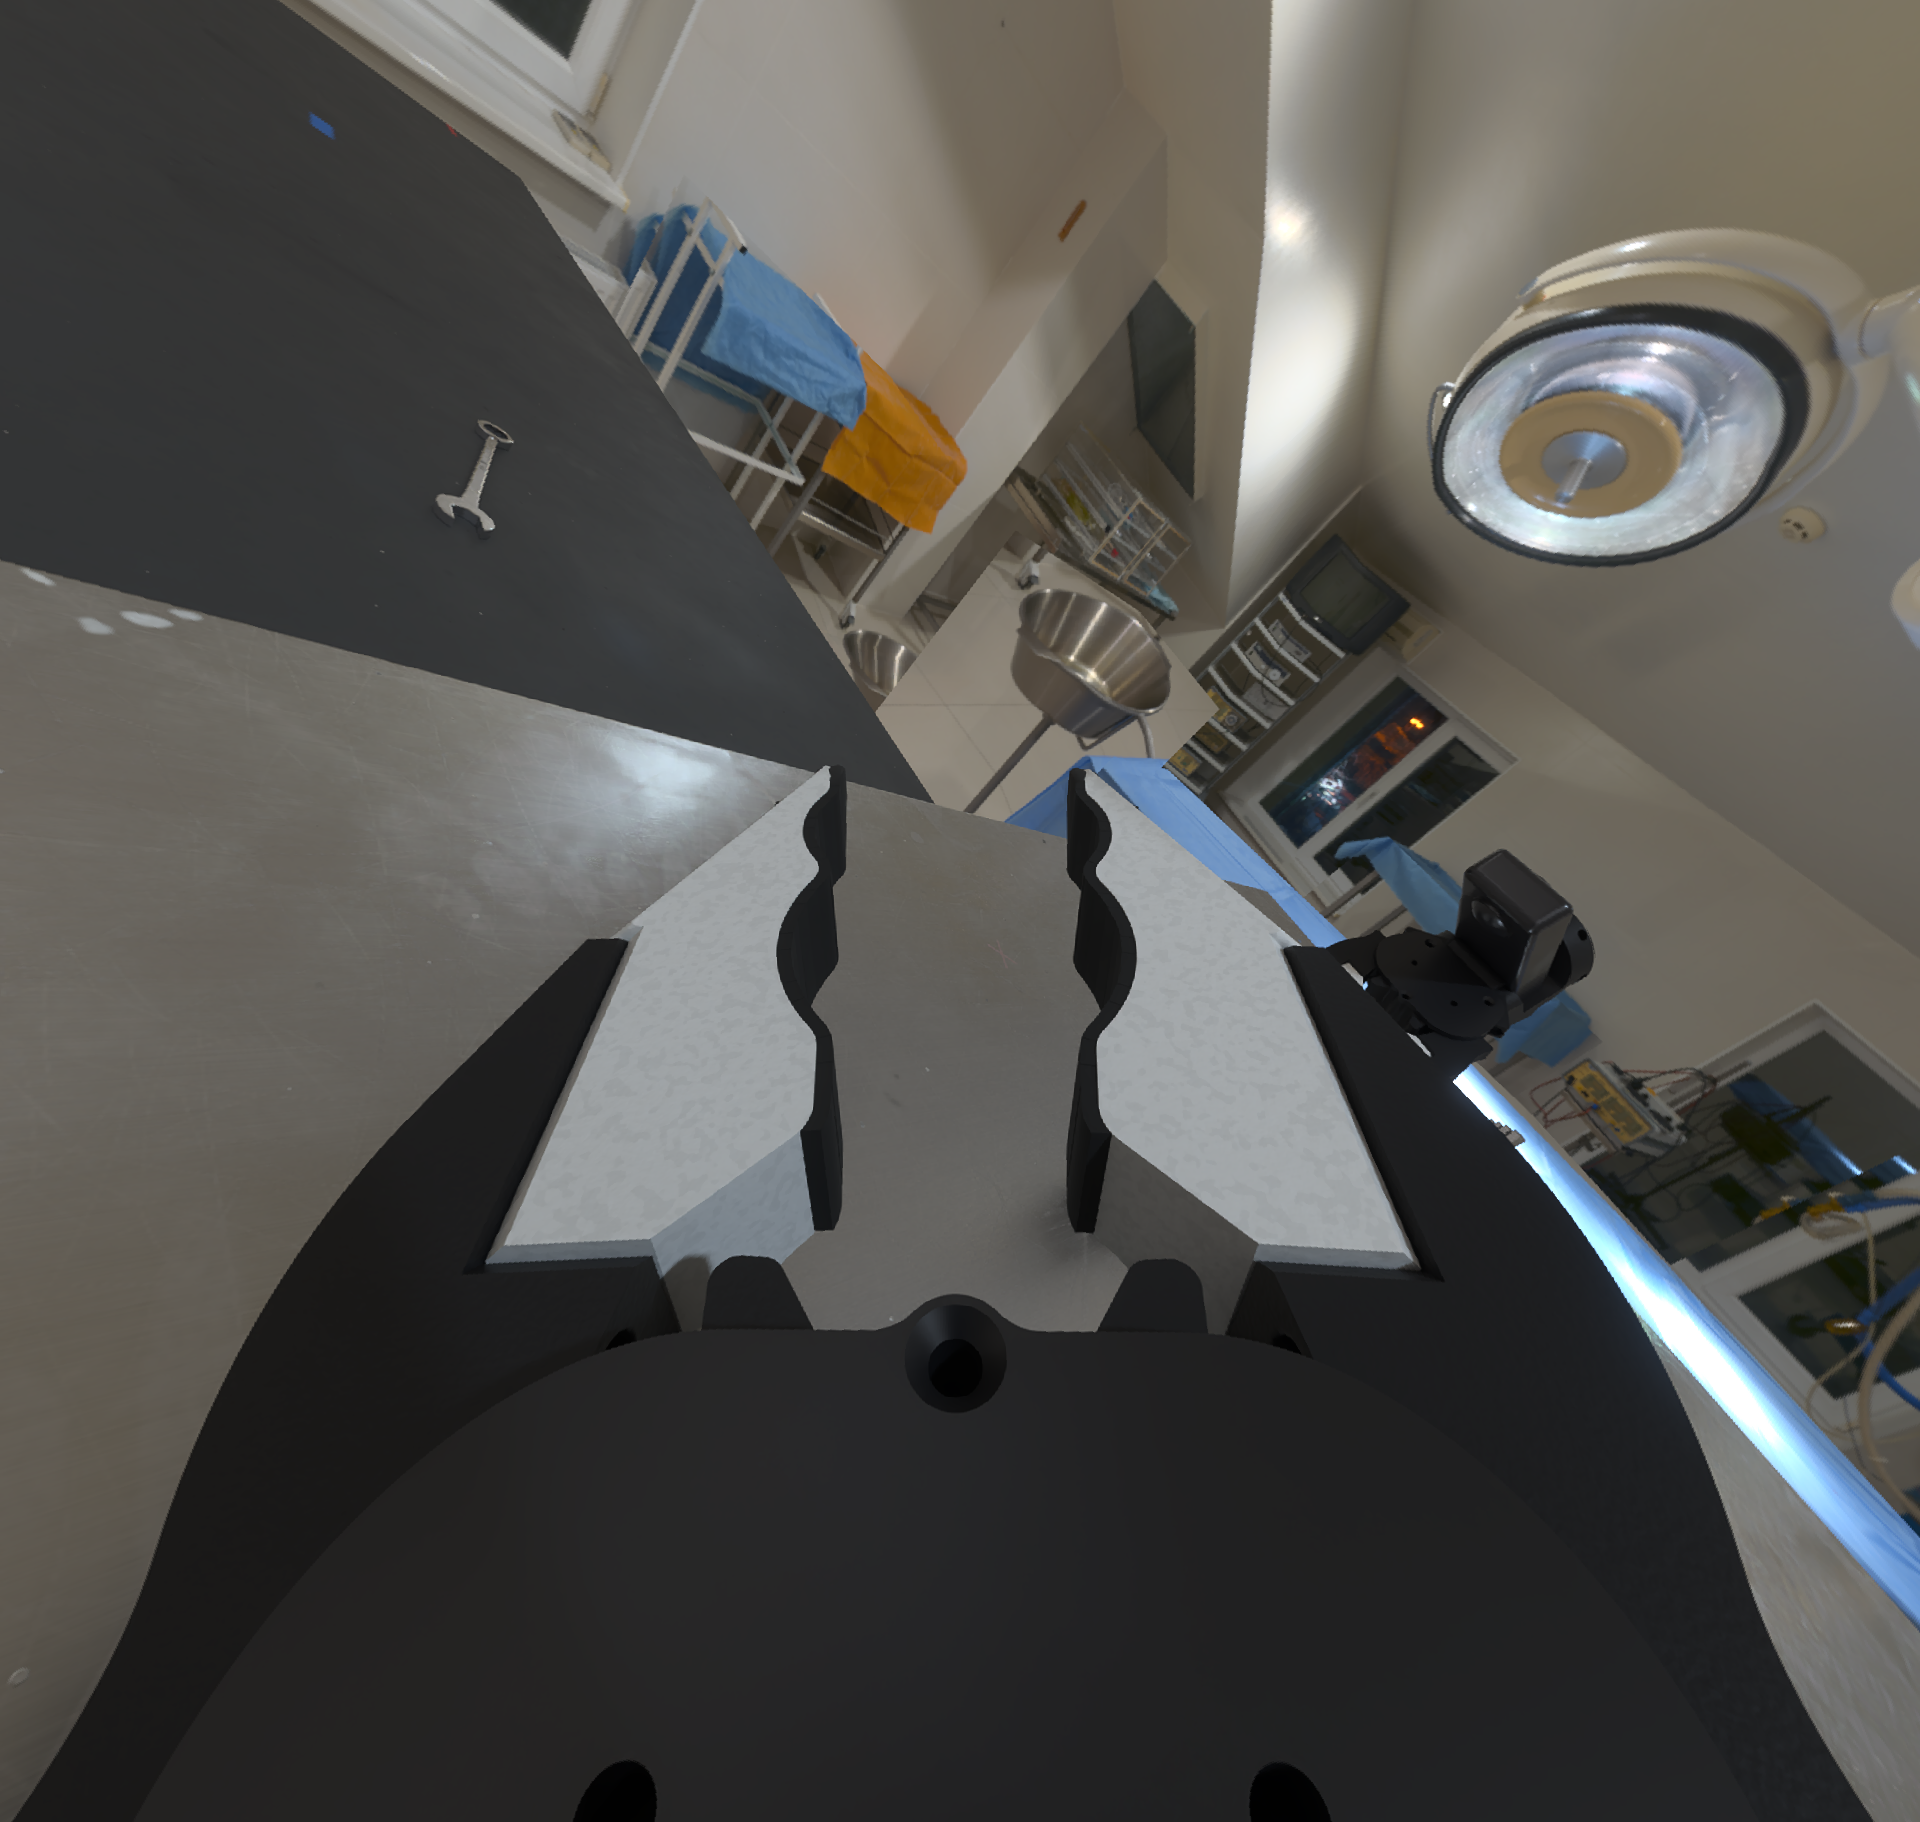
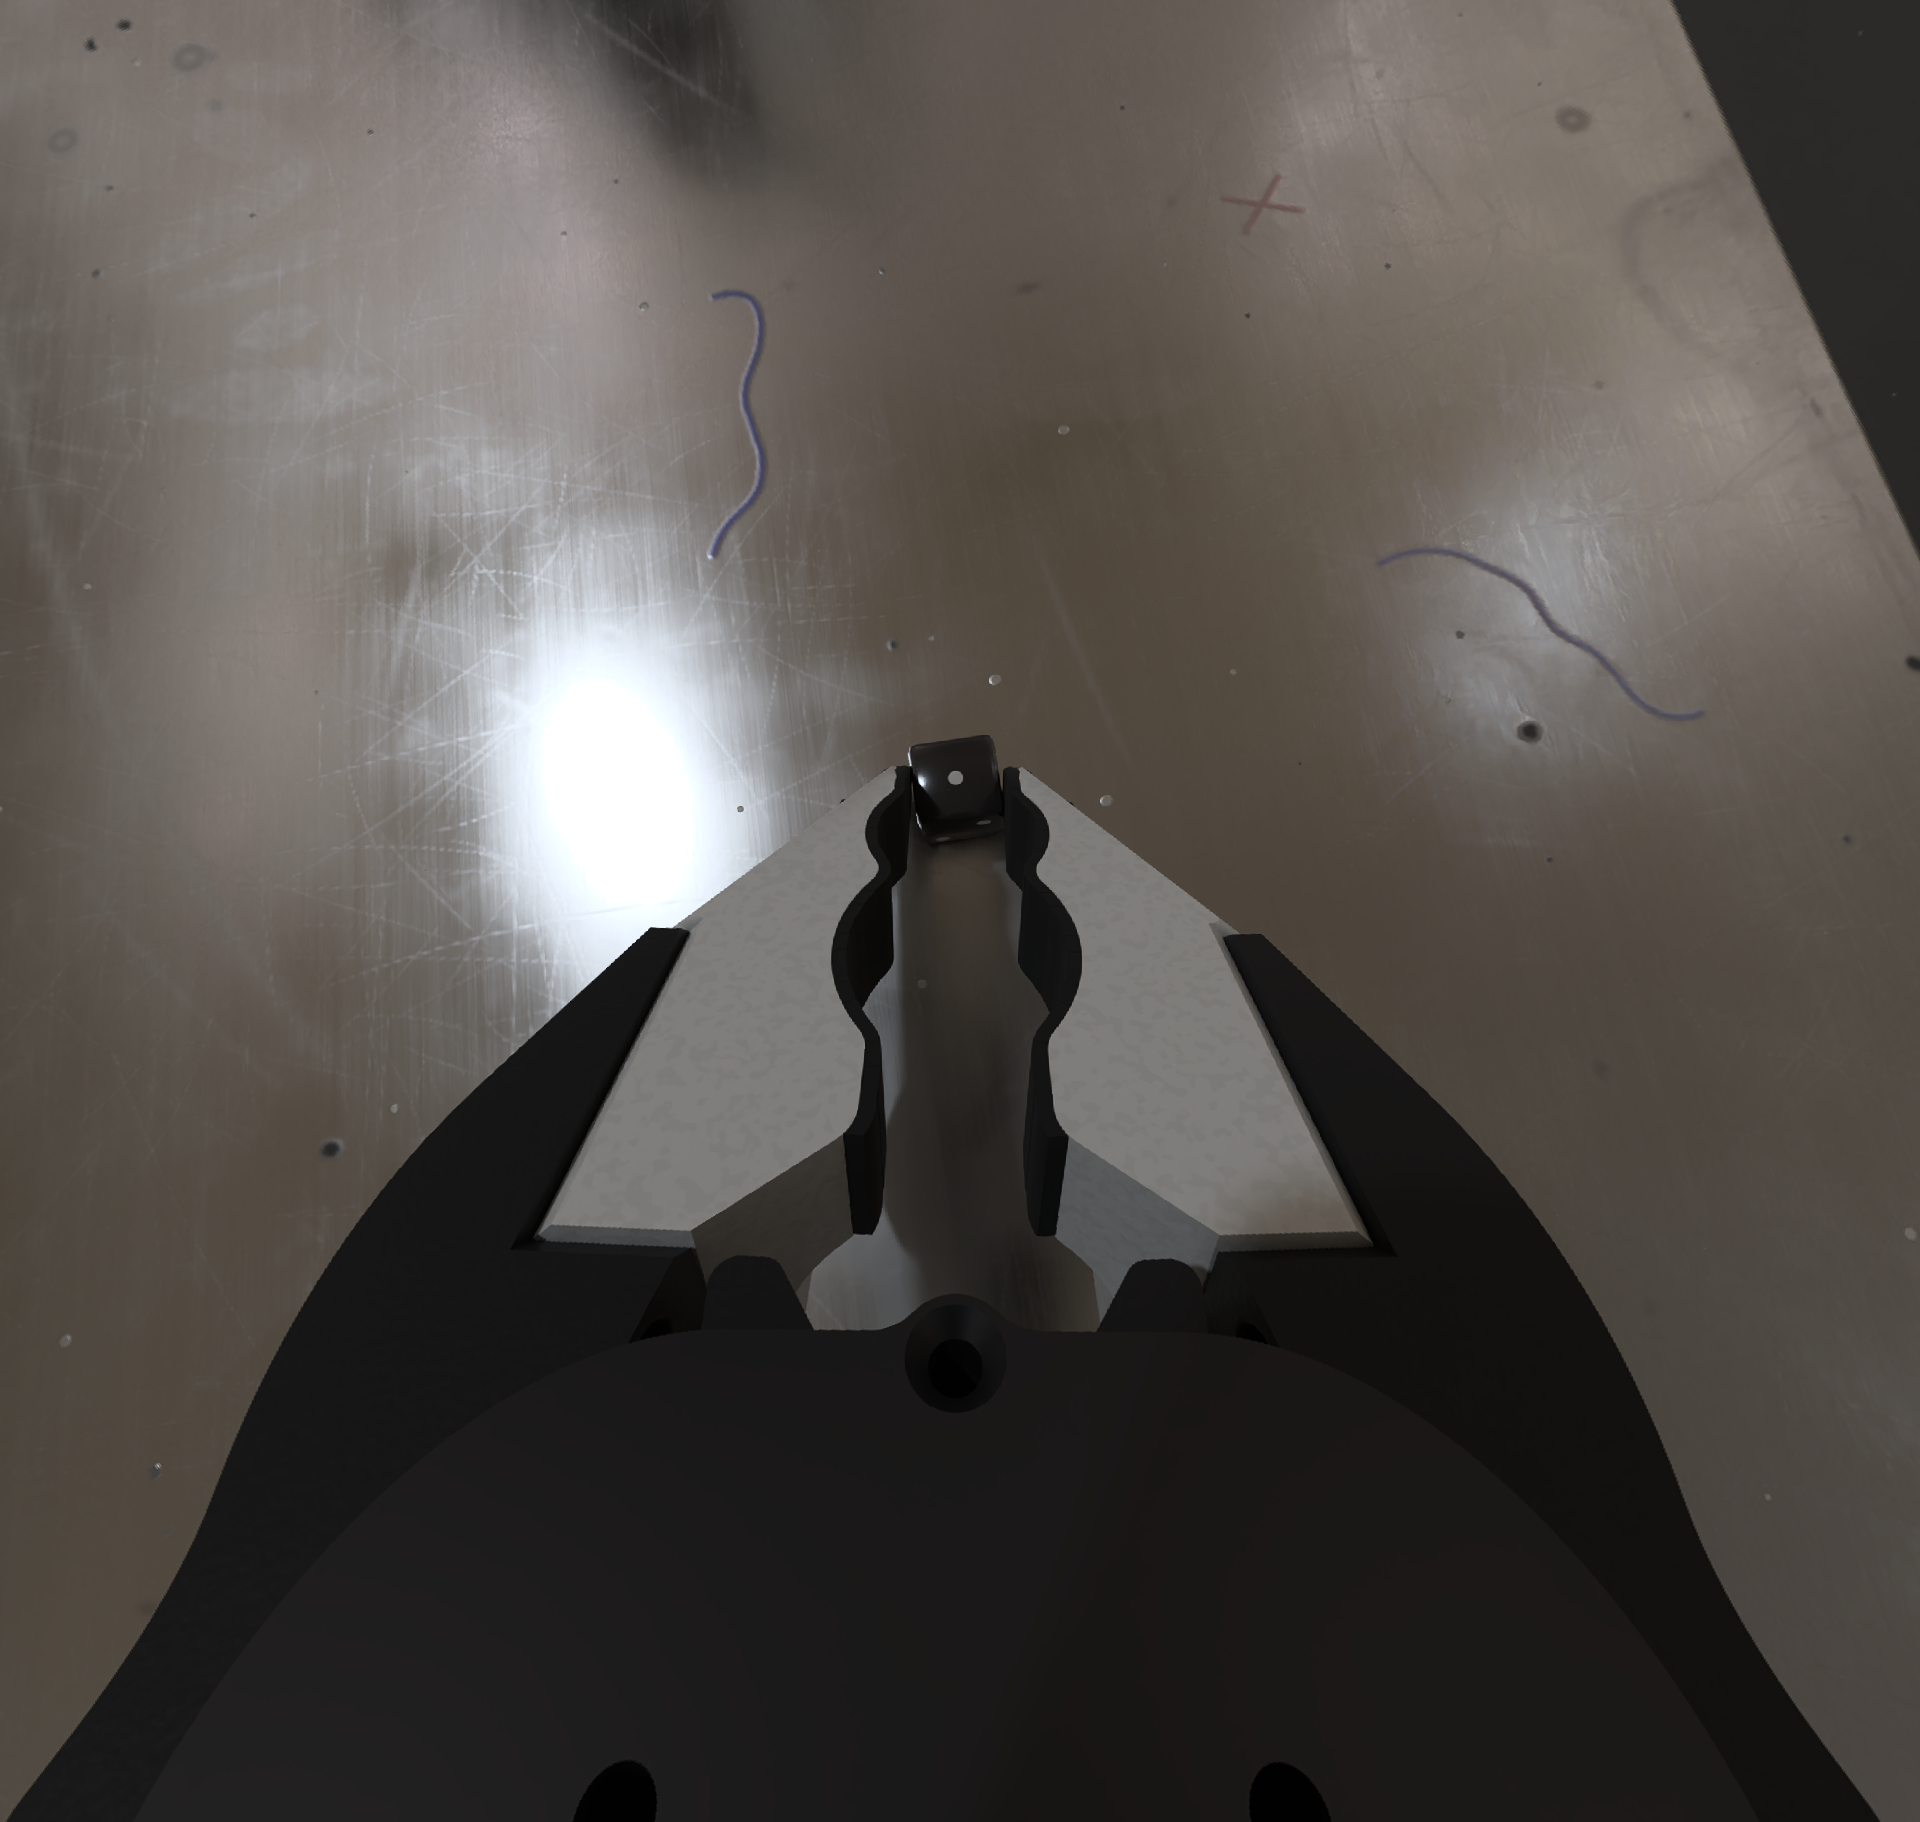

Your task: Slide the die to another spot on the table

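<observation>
A: Status on right claw (image 2: 957, 793)?

B: Pinching the die (image 2: 953, 791) at the very fingertips. Die is black, one white dot on the face toward the camera. It sits on the counter (image 2: 312, 422), both pads touching its sides.

A: Where on the counter?

B: Roughly mid-surface in the right wrist view. Bright glare patch (image 2: 613, 796) just to its left. Blue squiggle (image 2: 743, 422) beyond it, second blue squiggle (image 2: 1538, 629) off to the right, faint red cross (image 2: 1260, 204) farther out on the right. Counter edge (image 2: 1787, 318) runs down the right side, well apart from the die.

A: Left claw (image 1: 956, 806)?

B: Spread, nothing between the fingers. Hangs over the counter (image 1: 312, 837) near its far edge, view tilted. Die not visible from there.

A: Anything else in the left view?

B: Wrench (image 1: 476, 479) lying on the dark floor (image 1: 208, 266) past the counter edge. Black camera mount (image 1: 1486, 951) at the counter's right rim. Steel bowl on a stand (image 1: 1091, 650), cart with blue and orange cloth (image 1: 810, 370), round surgical lamp (image 1: 1610, 411) overhead.
</observation>
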`<state>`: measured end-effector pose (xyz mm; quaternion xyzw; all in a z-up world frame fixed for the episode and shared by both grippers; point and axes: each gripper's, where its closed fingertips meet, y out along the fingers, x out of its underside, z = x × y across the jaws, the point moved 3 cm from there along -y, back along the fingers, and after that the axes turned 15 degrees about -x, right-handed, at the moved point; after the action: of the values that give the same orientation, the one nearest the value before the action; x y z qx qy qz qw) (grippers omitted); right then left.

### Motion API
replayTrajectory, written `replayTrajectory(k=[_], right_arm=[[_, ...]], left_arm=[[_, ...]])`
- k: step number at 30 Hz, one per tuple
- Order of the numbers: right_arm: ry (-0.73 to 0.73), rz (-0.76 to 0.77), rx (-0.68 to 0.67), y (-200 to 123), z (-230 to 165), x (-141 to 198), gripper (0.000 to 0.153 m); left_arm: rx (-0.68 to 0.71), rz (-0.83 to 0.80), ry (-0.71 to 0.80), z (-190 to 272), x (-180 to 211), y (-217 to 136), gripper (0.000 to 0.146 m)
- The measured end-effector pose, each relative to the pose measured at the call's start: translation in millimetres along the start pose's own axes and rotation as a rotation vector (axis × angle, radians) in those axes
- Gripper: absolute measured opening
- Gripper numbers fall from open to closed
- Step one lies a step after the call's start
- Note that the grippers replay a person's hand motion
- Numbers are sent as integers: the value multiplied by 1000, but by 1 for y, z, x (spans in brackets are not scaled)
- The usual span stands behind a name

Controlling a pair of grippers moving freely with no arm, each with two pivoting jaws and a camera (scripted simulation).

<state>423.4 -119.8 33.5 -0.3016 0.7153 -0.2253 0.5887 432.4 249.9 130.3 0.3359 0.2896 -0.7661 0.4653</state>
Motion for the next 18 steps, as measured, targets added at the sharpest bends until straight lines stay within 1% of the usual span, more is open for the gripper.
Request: replayTrajectory(k=[6, 12, 14, 18], right_arm=[[-4, -8, -35, 2, -3, 0, 17], [-54, 12, -194, 13, -31, -8, 17], [-80, -8, -252, 22, -42, -10, 17], [-112, -36, -270, 28, -50, -11, 17]], left_arm=[[0, 0, 0, 0, 0, 0, 43], [1, -2, 2, 0, 0, 0, 43], [-1, -5, 5, 0, 1, 1, 43], [-6, -4, 8, -1, 1, 1, 43]])
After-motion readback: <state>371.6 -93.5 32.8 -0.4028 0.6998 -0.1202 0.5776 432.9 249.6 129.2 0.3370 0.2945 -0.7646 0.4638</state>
